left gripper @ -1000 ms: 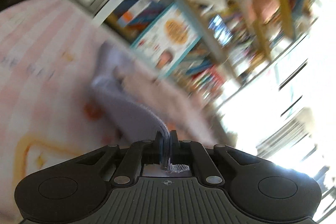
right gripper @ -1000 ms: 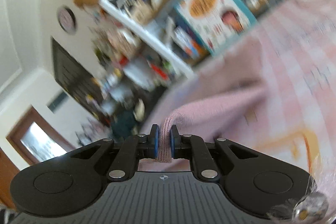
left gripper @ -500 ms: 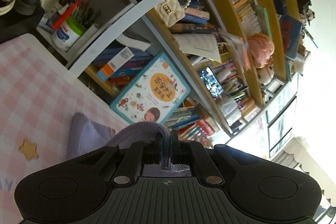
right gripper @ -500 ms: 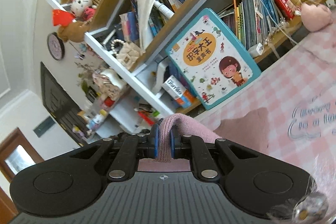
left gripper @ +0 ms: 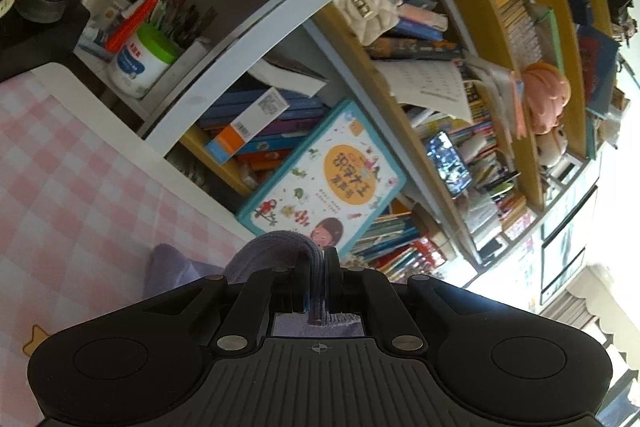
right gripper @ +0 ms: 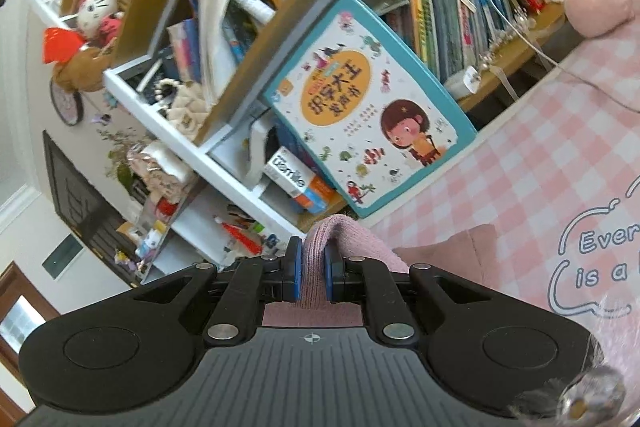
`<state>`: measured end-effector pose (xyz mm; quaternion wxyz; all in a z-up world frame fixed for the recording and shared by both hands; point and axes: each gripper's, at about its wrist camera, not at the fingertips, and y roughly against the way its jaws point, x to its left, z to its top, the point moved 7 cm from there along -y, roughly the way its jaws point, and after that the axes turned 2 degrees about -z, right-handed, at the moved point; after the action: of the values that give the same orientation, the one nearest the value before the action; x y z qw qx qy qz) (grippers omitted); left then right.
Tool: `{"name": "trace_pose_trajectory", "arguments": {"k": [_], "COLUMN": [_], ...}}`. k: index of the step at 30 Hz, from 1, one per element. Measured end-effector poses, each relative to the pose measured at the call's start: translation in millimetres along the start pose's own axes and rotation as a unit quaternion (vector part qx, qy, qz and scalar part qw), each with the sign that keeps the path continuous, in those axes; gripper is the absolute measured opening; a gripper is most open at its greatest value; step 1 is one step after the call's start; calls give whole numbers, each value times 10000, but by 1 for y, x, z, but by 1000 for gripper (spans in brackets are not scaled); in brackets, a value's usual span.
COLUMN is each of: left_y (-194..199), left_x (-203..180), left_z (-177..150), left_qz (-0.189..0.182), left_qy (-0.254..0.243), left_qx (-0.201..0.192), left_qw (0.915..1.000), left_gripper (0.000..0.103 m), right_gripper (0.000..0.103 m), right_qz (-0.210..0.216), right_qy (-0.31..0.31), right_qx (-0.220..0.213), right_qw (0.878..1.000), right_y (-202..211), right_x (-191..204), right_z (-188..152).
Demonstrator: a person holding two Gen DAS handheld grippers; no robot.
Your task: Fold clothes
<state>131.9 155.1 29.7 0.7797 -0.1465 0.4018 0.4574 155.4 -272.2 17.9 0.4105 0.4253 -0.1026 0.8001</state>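
Knit garment (right gripper: 344,247): ribbed fabric, pink in right wrist view, greyish-purple in left wrist view (left gripper: 280,247). Edge bunched into a raised fold at each view's near side. Remainder drapes down onto pink checked cloth (right gripper: 560,155), just before the teal picture book (right gripper: 368,103).

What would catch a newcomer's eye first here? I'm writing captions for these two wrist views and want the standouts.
Up front, each gripper is shut on a fold of knit garment: the left gripper on fabric that looks purple-grey, the right gripper on fabric that looks pink. Behind them a teal-edged picture book leans against a crammed bookshelf, and a pink checked cloth covers the surface below.
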Motion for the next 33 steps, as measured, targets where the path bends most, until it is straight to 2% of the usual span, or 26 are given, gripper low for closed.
{"name": "trace_pose_trajectory", "arguments": {"k": [10,22,29,30,32,33], "left_y": [-25,-39,-47,-49,-52,-52], "left_x": [24,39,52,55,60,61], "left_z": [0,-5,-12,-14,-17,-18], "left_qz": [135,167,394,453,609,707], "left_qy": [94,162,173,168,126,110], "left_qx": [181,340,493,523,576,585], "left_qw": [9997,9992,9979,9975,9964,9957], "left_gripper": [5,5,5,6,14,26], "right_gripper": [10,11,13,14,19,33], "right_qz": [-237,-377,-532,-559,-611,-633], "right_qy": [-132,-274,-363,-384,-423,-438], "right_qx": [161,345,541,567,605,569], "right_qw": [9995,9983,9965,9961,9954,9954], "right_y": [-29,-38,-48,-49,-52,-51], "right_x": [-26,-45,-57,-59,-63,-65], "right_z": [-1,-7,-12,-14,-17,-16]}}
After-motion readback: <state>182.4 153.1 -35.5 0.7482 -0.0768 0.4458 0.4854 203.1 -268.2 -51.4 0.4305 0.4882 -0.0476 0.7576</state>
